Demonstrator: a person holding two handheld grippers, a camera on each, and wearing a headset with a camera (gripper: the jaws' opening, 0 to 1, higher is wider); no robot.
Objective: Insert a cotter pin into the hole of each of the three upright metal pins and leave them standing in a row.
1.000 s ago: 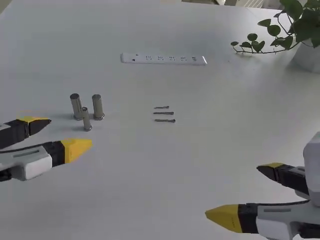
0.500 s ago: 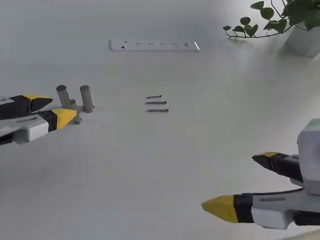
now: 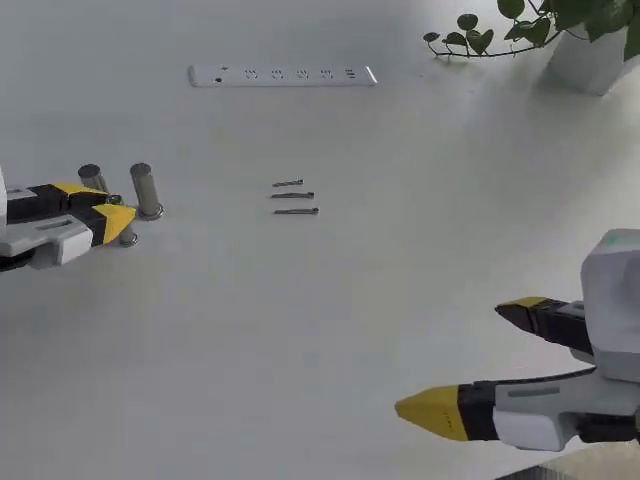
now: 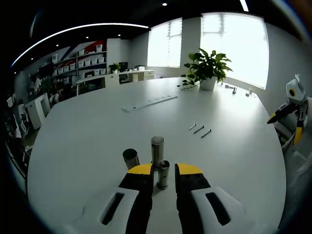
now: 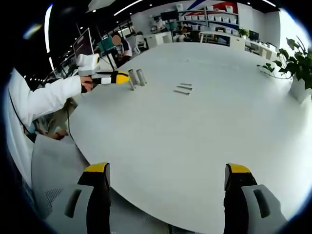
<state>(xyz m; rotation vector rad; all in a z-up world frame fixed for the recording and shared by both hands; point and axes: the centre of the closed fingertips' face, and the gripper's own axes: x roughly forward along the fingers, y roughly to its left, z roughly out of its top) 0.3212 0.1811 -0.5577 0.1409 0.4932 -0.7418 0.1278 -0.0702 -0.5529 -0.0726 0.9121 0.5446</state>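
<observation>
Found the left gripper (image 3: 112,203) by the desk's (image 3: 340,300) left edge, jaws narrow to either side of the short pin (image 4: 163,174), contact impossible to tell, with two taller pins (image 3: 145,190) upright just behind it. Saw three cotters (image 3: 290,197) lying side by side mid-desk, well apart from the pins, and a power strip (image 3: 283,75) toward the far edge. Noted the right gripper (image 3: 447,358) at the near right corner, jaws wide, holding nothing.
</observation>
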